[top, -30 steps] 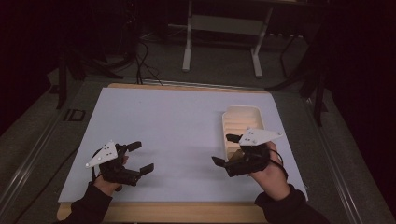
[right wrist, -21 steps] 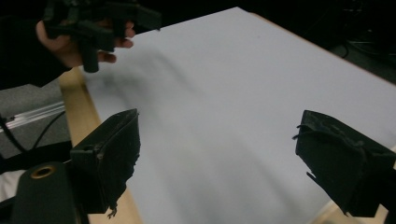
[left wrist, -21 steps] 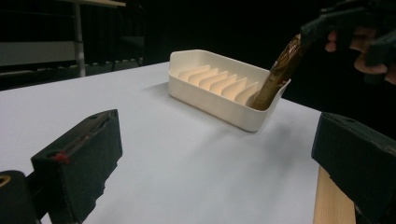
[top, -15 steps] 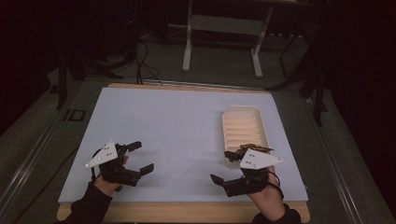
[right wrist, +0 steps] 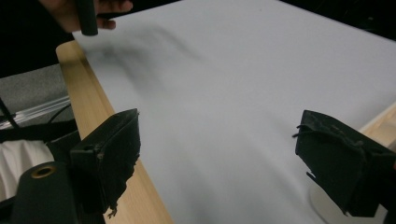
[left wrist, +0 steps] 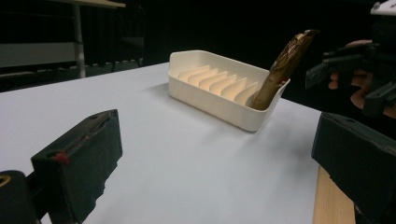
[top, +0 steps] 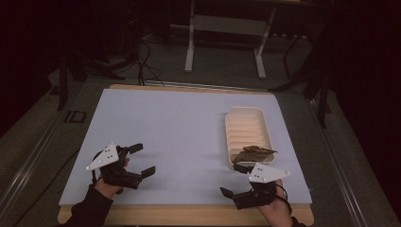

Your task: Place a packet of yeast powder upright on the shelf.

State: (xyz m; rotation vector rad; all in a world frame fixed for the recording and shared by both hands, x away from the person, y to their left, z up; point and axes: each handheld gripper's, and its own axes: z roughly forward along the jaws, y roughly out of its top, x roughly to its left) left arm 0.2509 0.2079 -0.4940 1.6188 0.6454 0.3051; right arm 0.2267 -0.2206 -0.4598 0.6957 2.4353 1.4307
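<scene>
Your table (top: 189, 132) carries a pale sheet that covers nearly all of its top, with a strip of bare wood showing along the near edge and at the near corners.

Toward the right edge, about midway between far and near, lies the cream ribbed tray (top: 248, 135), its long side running from far to near. In your left tongs view the tray (left wrist: 219, 95) shows a row of raised ribs across its floor.

A brown wrapped piece (top: 254, 152) sits in the near end of that tray, and part of it overhangs the right rim. In your left tongs view the same piece (left wrist: 283, 65) leans up against the tray's end wall, and its top rises well above the rim.

Your right tongs (top: 235, 179) are near the table's near right corner, just on the near side of the tray and apart from the brown piece. Their jaws stand wide apart with nothing between them.

Your left tongs (top: 142, 159) are over the near left part of the table, well apart from the tray. Their jaws stand apart too and grip nothing; only the bare sheet lies between them in their own view.
</scene>
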